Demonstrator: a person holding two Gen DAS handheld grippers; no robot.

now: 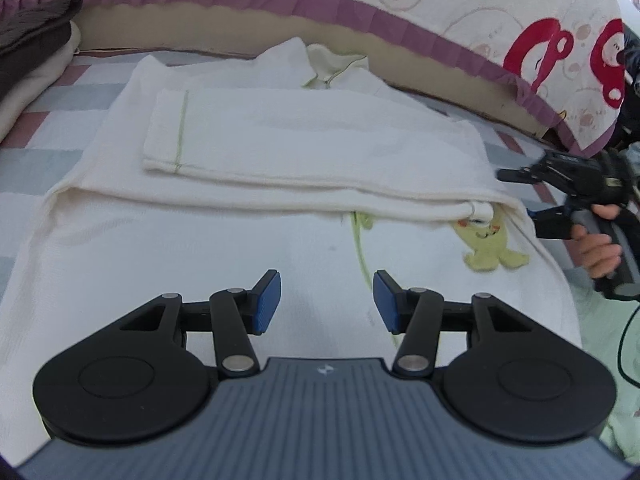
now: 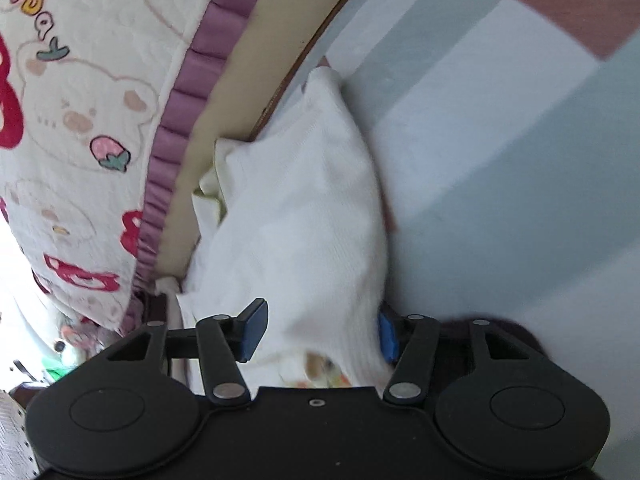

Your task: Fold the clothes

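Lying flat on the striped bedsheet [image 1: 24, 160], a white knit top [image 1: 256, 248] is seen from the left wrist view, with one sleeve [image 1: 280, 148] already folded across its chest and a yellow-green patch [image 1: 490, 246] showing under the sleeve's edge. The left gripper [image 1: 327, 304] is held above the lower body of the top; its fingers stand moderately apart with nothing between them and no cloth is touched. At the right edge the right gripper [image 1: 520, 196] is seen in a hand [image 1: 596, 240], just beside the shoulder of the top.

From the right wrist view, the top [image 2: 304, 216] is seen running away toward the patterned quilt [image 2: 80, 120] and its purple frill. The right gripper [image 2: 320, 332] is spread wide, and cloth lies between the fingers without being pinched.

The fabric is judged light, soft and limp, so it will sag and drag unless lifted at two points. A hem corner or a shoulder seam is judged the best hold, pinched through both layers.
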